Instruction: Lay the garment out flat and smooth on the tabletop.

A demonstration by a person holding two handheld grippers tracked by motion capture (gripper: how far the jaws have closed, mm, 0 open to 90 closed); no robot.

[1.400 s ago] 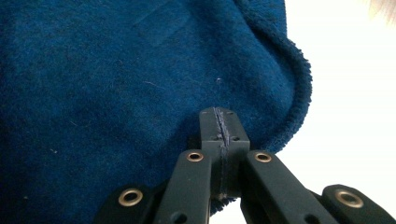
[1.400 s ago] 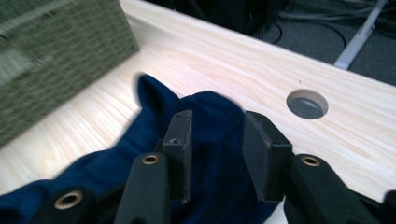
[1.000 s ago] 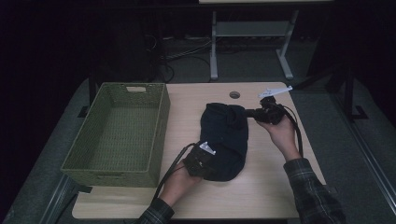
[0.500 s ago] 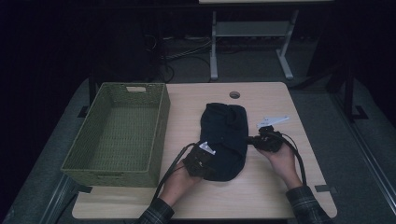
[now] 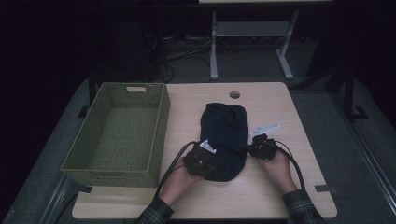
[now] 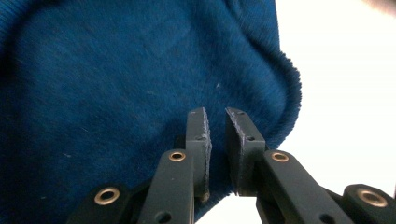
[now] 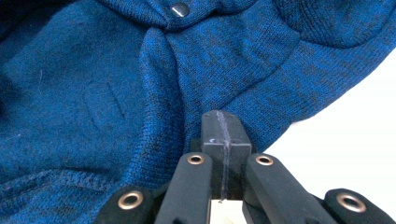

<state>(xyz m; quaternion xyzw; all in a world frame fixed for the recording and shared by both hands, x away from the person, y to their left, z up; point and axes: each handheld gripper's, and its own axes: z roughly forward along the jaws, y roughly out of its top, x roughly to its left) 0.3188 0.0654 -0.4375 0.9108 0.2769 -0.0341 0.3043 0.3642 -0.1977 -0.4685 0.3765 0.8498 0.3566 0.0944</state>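
left tool [image 6: 216, 122] has a narrow gap over the near left hem of the blue knit garment [image 5: 225, 140], no cloth between the pads. right tool [image 7: 220, 126] is closed with nothing visibly caught, at the right hem. garment lies bunched mid-tabletop, toward the near edge. risk: either tool skates over the knit or pinches one layer, so the bundle unrolls on lift. green basket [image 5: 95, 156] sits empty at the left edge; its near wall could snag trailing fabric. cable hole [image 5: 234, 94] near far edge, no issue.
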